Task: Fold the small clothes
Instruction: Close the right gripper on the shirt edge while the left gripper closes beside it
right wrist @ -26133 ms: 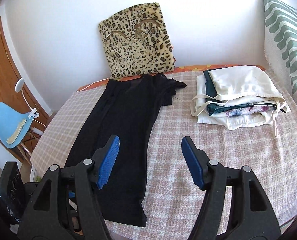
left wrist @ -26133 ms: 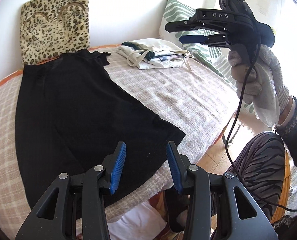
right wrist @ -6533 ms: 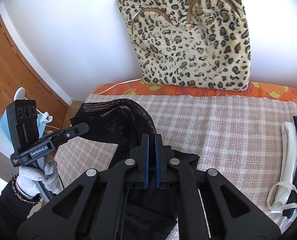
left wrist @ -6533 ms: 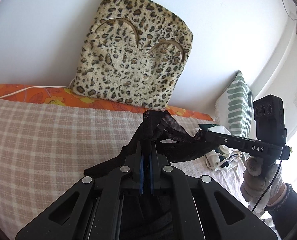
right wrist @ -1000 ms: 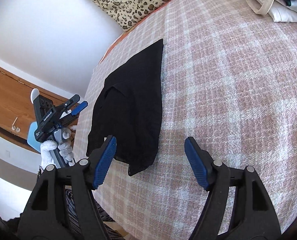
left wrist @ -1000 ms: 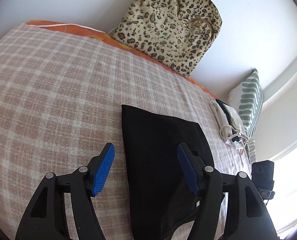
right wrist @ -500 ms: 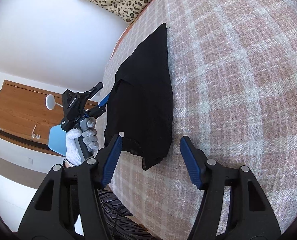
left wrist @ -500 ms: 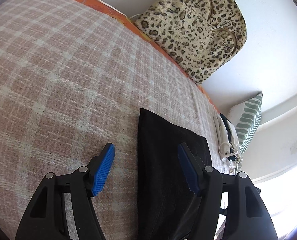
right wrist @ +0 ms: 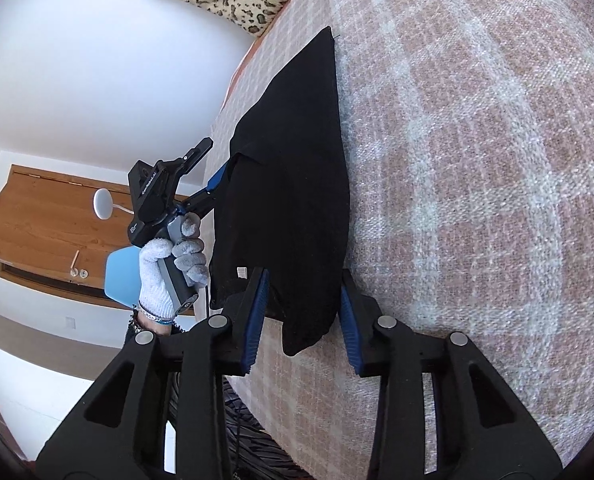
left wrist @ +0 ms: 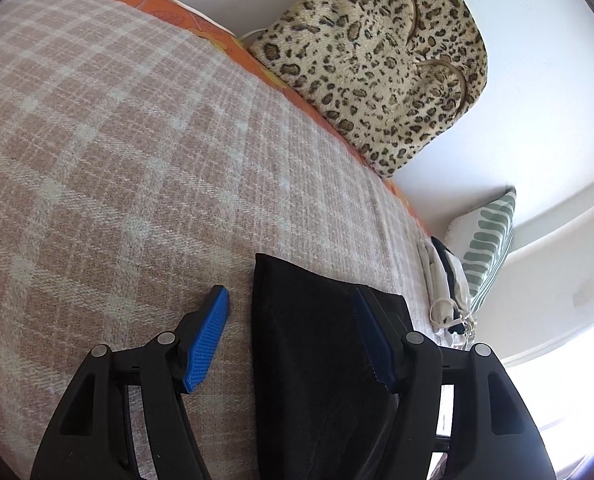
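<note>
- In the left wrist view, the left gripper (left wrist: 293, 336) filled the lower part of the frame with its jaws wide apart, clamped on nothing; one blue pad (left wrist: 207, 340) sat over the plaid blanket (left wrist: 117, 160), the other over the black garment (left wrist: 317, 360).
- The folded black garment lay on the blanket at lower centre, its straight left edge running up between the two pads to a sharp corner just above them.
- Left and above the garment, the plaid blanket spread bare across most of the frame up to the orange edge (left wrist: 201, 32) at upper left.
- At upper right, a leopard-print cushion (left wrist: 377, 60) leaned on the white wall; lower down the right side lay a pile of folded light clothes (left wrist: 445, 284), with a green-striped pillow (left wrist: 489, 236) just beside it.
- In the right wrist view, a gloved hand (right wrist: 169, 264) at centre left held the left gripper (right wrist: 213, 184) against the garment's (right wrist: 293, 184) left edge, at the rim of the bed.
- At lower centre, the right gripper (right wrist: 301, 320) had its jaws apart, straddling the garment's near corner without clamping it; that corner drooped between the pads.
- Whether either pad touched the cloth could not be told.
- To the right of the garment, the blanket (right wrist: 477, 160) lay open to the frame's right edge.
</note>
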{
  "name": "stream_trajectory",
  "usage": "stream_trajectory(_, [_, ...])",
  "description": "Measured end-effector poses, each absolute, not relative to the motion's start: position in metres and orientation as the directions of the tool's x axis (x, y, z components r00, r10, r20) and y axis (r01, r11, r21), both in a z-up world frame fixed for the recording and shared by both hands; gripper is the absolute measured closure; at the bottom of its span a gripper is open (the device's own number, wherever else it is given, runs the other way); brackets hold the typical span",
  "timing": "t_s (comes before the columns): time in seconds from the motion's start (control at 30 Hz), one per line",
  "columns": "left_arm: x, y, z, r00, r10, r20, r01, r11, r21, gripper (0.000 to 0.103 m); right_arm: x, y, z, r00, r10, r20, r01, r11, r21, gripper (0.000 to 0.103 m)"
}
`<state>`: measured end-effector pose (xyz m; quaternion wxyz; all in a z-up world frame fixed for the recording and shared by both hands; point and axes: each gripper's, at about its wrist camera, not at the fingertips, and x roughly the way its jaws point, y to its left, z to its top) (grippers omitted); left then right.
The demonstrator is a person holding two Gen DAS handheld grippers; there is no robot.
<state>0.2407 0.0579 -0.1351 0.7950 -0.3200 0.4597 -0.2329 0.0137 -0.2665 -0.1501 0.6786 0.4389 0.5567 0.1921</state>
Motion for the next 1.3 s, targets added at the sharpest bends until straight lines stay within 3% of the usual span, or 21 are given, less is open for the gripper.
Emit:
stream_trajectory(0.07, [0.245, 0.055, -0.135, 0.466, -0.675, -0.571, 0.080, 0.675, -0.733, 0.041, 0.017, -0.266, -0.154, 0.304, 0.760, -0.574, 0.235, 0.524, 0.819, 0.077])
stream_trajectory(0.3, [0.255, 0.038, -0.136, 0.430, -0.712, -0.555, 0.112, 0.652, -0.750, 0.043, 0.029, -0.255, -0.158, 0.298, 0.786, -0.542, 0.227, 0.493, 0.840, 0.078])
stream_trajectory(0.5, [0.255, 0.020, -0.134, 0.393, -0.711, -0.583, 0.158, 0.677, -0.719, 0.054, 0.033, -0.249, -0.160, 0.303, 0.805, -0.511, 0.230, 0.458, 0.859, 0.078])
stream_trajectory(0.57, [0.255, 0.021, -0.135, 0.395, -0.698, -0.597, 0.154, 0.692, -0.706, 0.062, 0.032, -0.245, -0.158, 0.302, 0.804, -0.513, 0.226, 0.462, 0.857, 0.078])
stream_trajectory(0.7, [0.254, 0.026, -0.140, 0.407, -0.666, -0.625, 0.129, 0.719, -0.683, 0.093, 0.036, -0.243, -0.156, 0.310, 0.796, -0.519, 0.227, 0.469, 0.854, 0.078])
stream_trajectory(0.73, [0.253, 0.026, -0.141, 0.413, -0.657, -0.631, 0.130, 0.728, -0.673, 0.095, 0.036, -0.242, -0.155, 0.309, 0.793, -0.525, 0.223, 0.476, 0.851, 0.078])
stream_trajectory(1.1, [0.248, 0.021, -0.137, 0.442, -0.645, -0.623, 0.130, 0.734, -0.666, 0.097, 0.040, -0.231, -0.152, 0.308, 0.758, -0.575, 0.224, 0.529, 0.818, 0.088])
stream_trajectory(1.2, [0.252, 0.019, -0.140, 0.428, -0.649, -0.629, 0.110, 0.728, -0.677, 0.086, 0.042, -0.234, -0.156, 0.309, 0.761, -0.571, 0.230, 0.523, 0.821, 0.088])
stream_trajectory(1.3, [0.252, 0.015, -0.140, 0.432, -0.656, -0.619, 0.122, 0.722, -0.681, 0.086, 0.045, -0.236, -0.156, 0.306, 0.754, -0.581, 0.228, 0.534, 0.814, 0.088])
